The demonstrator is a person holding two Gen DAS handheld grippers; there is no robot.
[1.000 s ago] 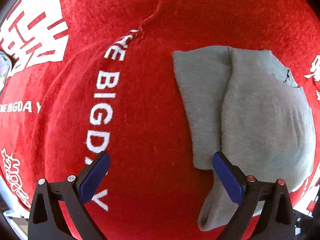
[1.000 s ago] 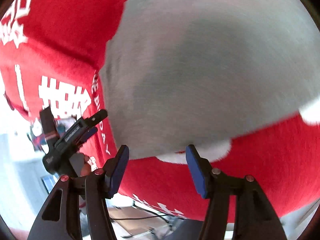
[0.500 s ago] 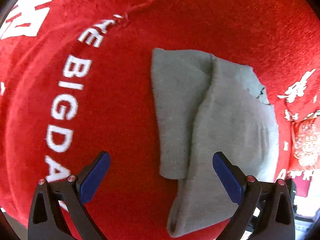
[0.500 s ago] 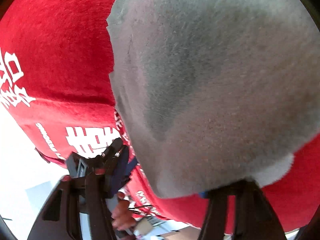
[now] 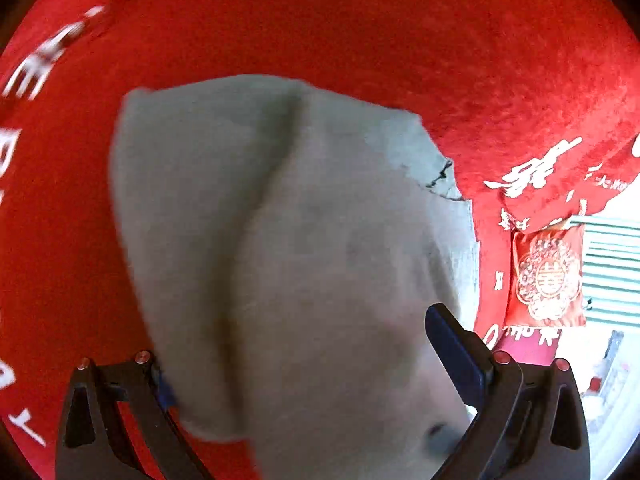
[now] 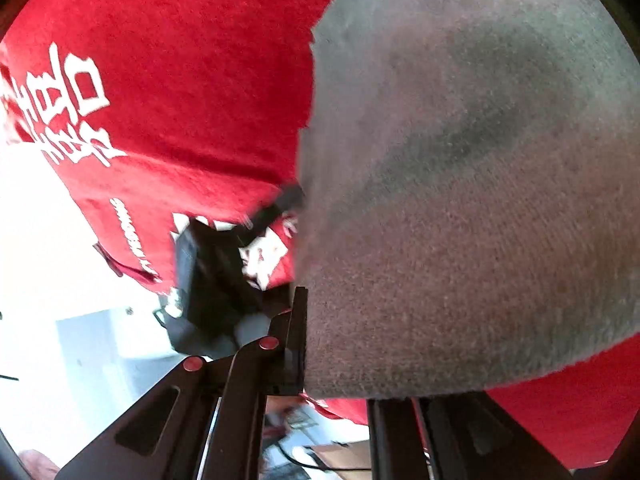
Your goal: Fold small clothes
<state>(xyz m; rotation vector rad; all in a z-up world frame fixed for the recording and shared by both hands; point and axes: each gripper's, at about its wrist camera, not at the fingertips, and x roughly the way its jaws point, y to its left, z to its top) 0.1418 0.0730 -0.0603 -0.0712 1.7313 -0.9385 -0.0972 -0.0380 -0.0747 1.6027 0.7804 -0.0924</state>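
My left camera shows the whole grey garment (image 5: 288, 248) folded on the red cloth (image 5: 360, 32), a red pouch (image 5: 546, 276) hanging beyond the garment's right edge. My right camera shows grey knit (image 6: 472, 208) up close and my other tool to its left. The white lettering on the cloth is too blurred to read. My left gripper (image 5: 304, 364) stands wide, the garment between its fingers. My right gripper (image 6: 340, 360) pinches the garment's edge.
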